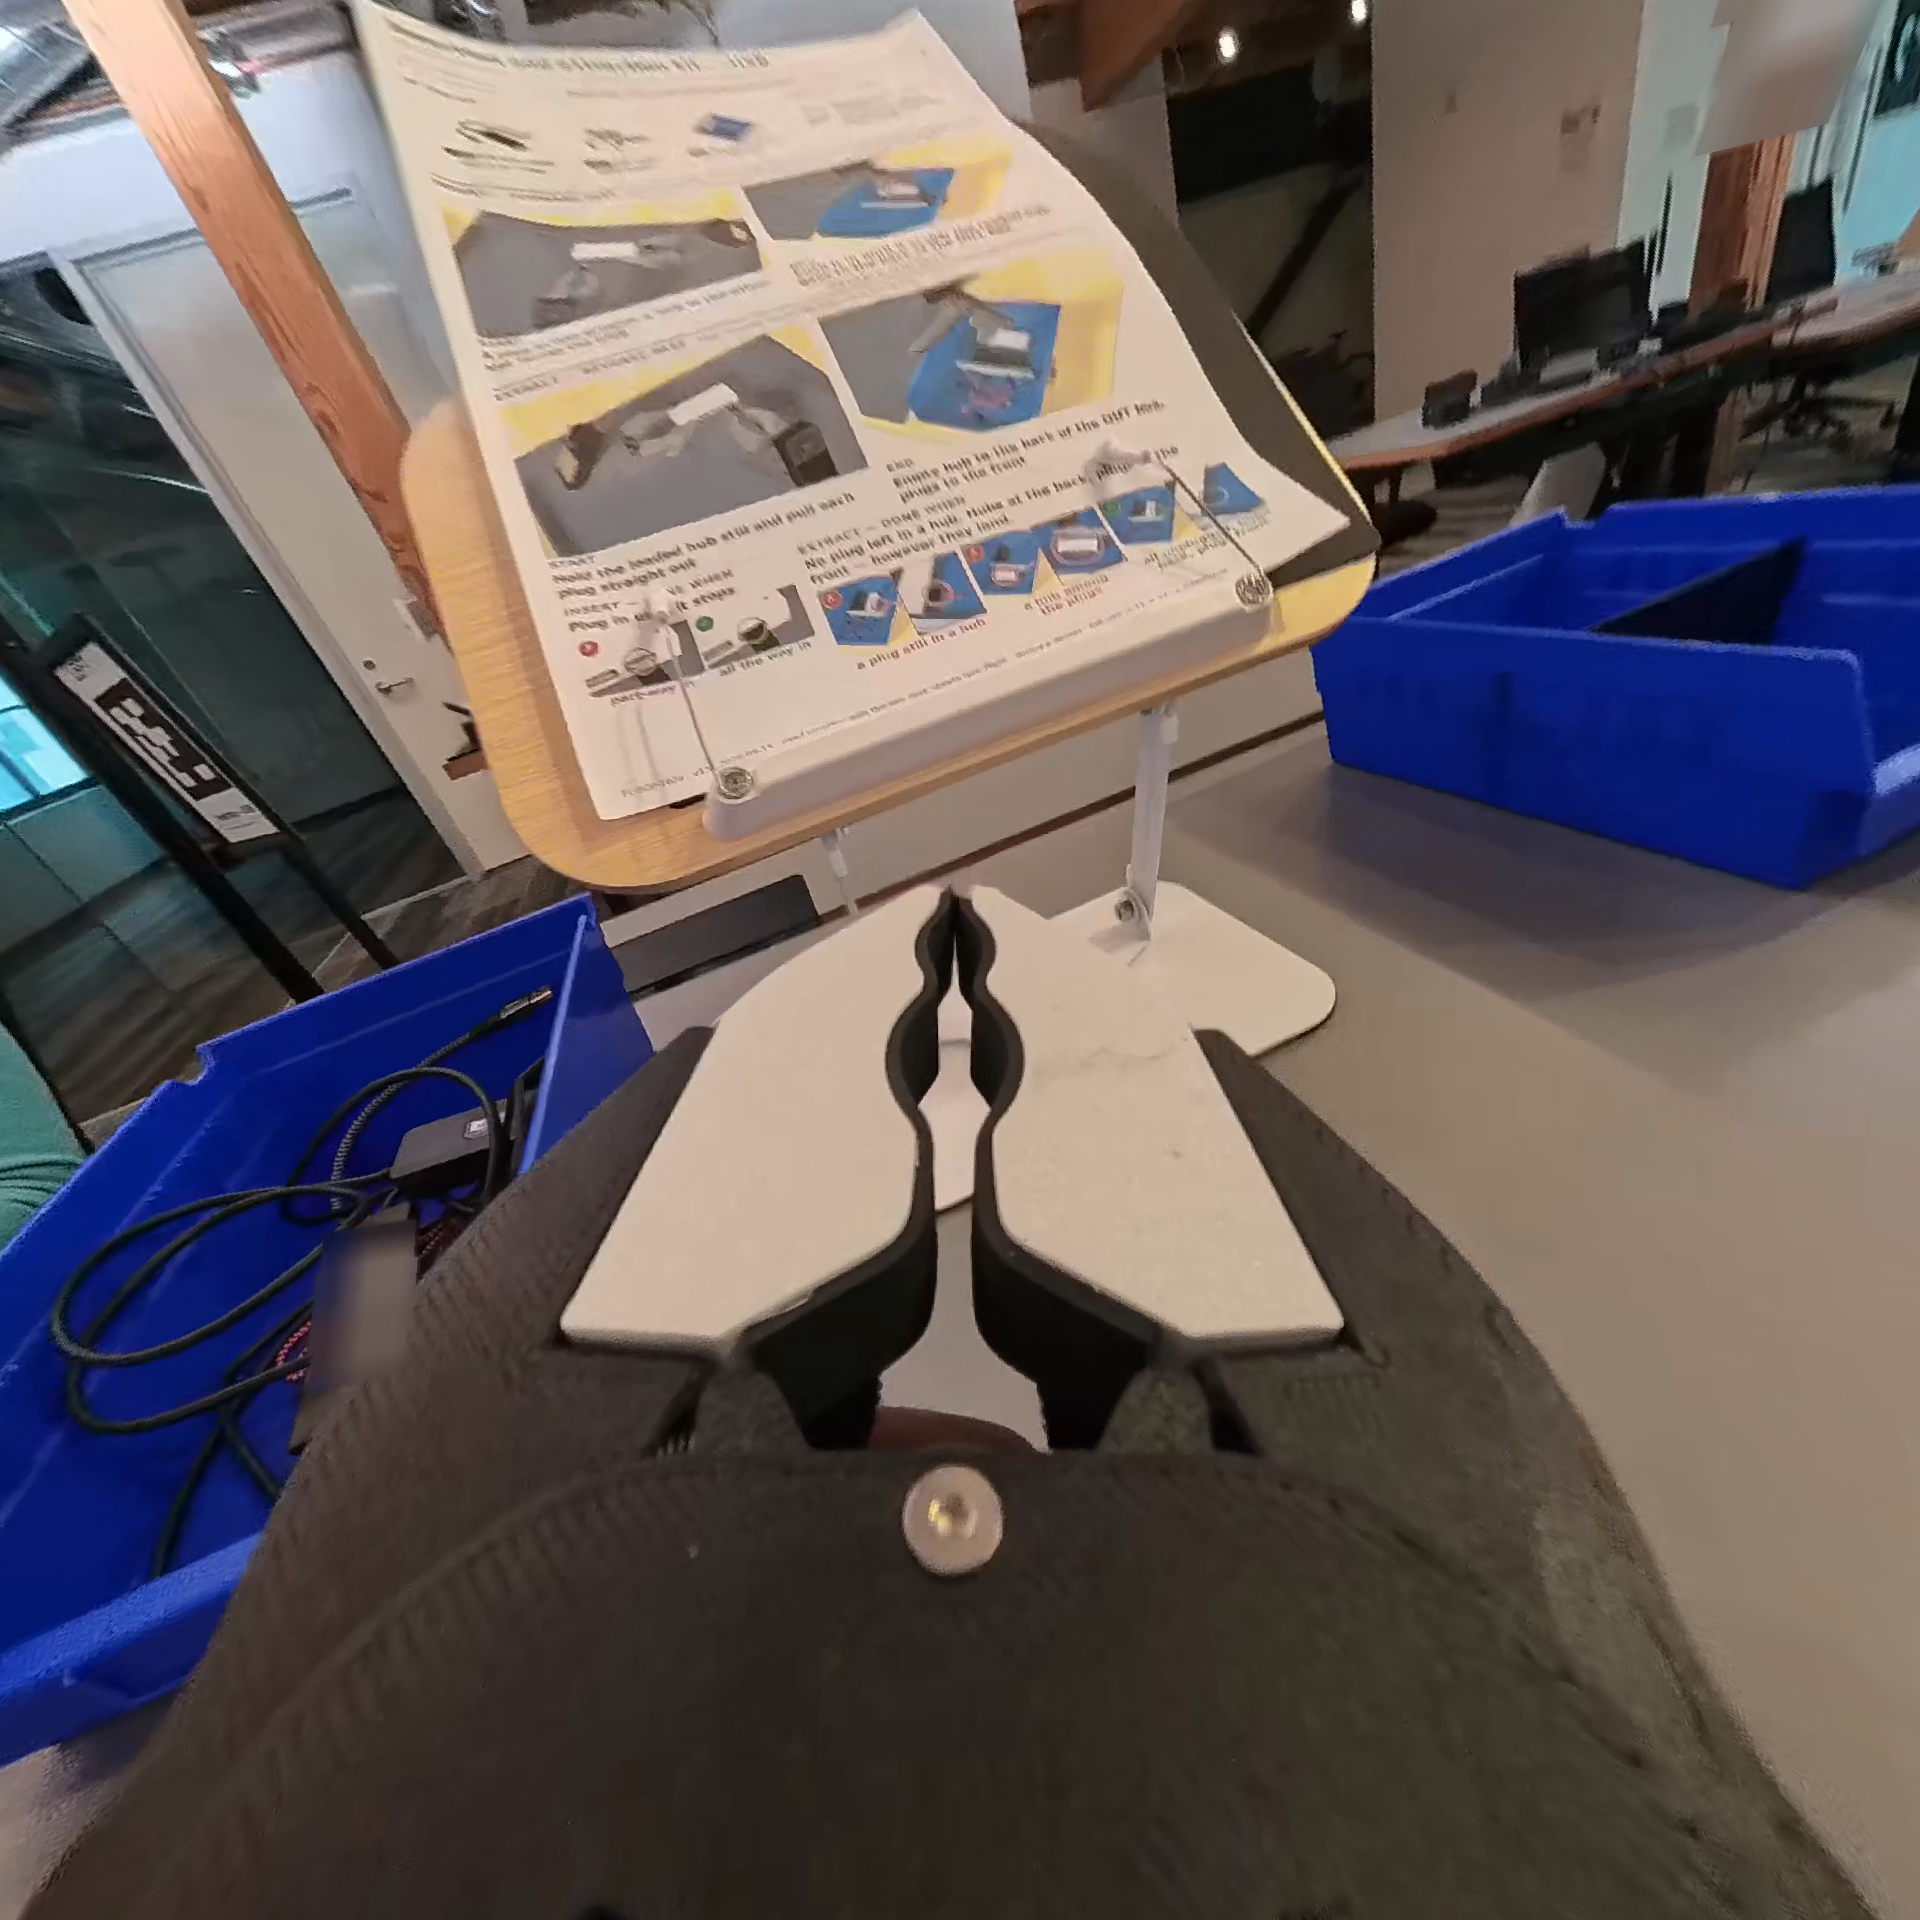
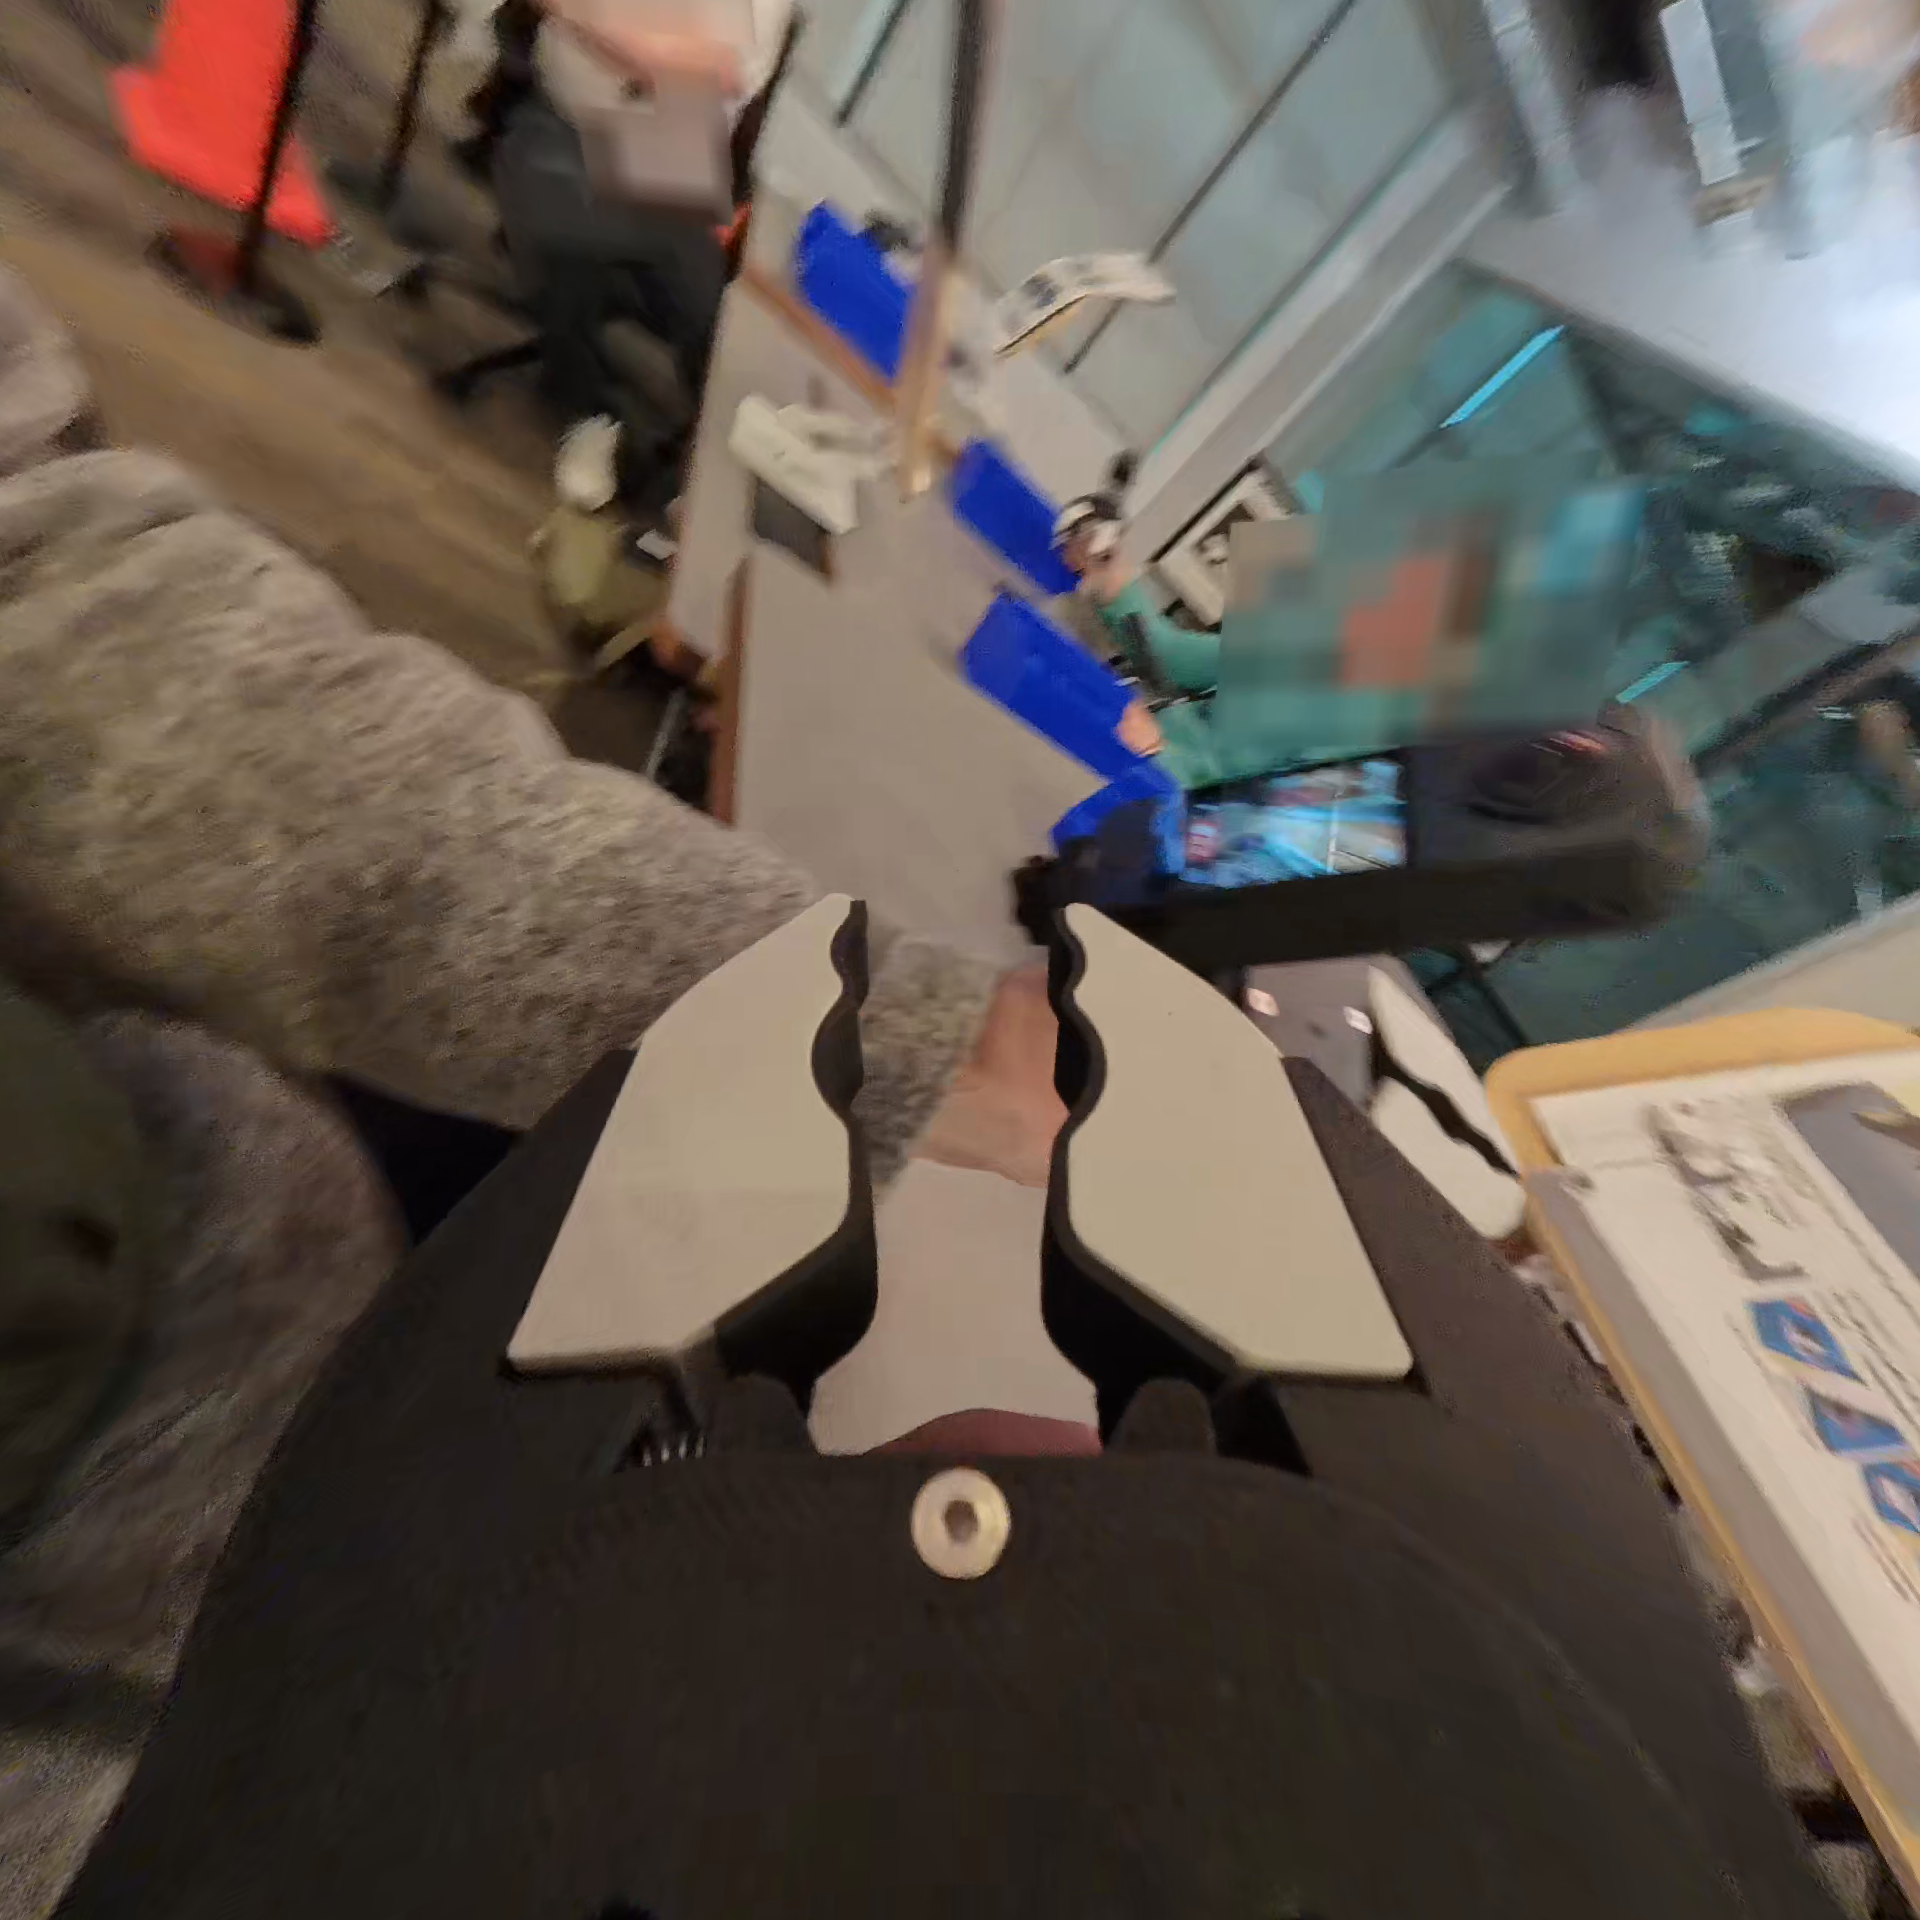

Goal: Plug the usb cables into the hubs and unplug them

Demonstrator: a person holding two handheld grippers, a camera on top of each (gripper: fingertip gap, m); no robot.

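In the left wrist view my left gripper (image 1: 953,899) is shut with the pads together and nothing between them, held above the grey table (image 1: 1558,1195). A blue bin (image 1: 125,1558) at the left holds black USB cables (image 1: 208,1236) and a black hub (image 1: 447,1143). In the right wrist view my right gripper (image 2: 956,914) is open and empty, tilted in the air. Behind its fingers are a grey sleeve (image 2: 312,779) and a hand (image 2: 1008,1091). The left gripper's shut fingers (image 2: 1444,1132) show at the right there.
A tilted stand (image 1: 1216,966) with an instruction sheet (image 1: 831,416) stands just ahead of the left gripper. A second blue bin (image 1: 1621,707) with a divider sits at the back right. More blue bins (image 2: 1039,675) line the table farther off, by a person in green.
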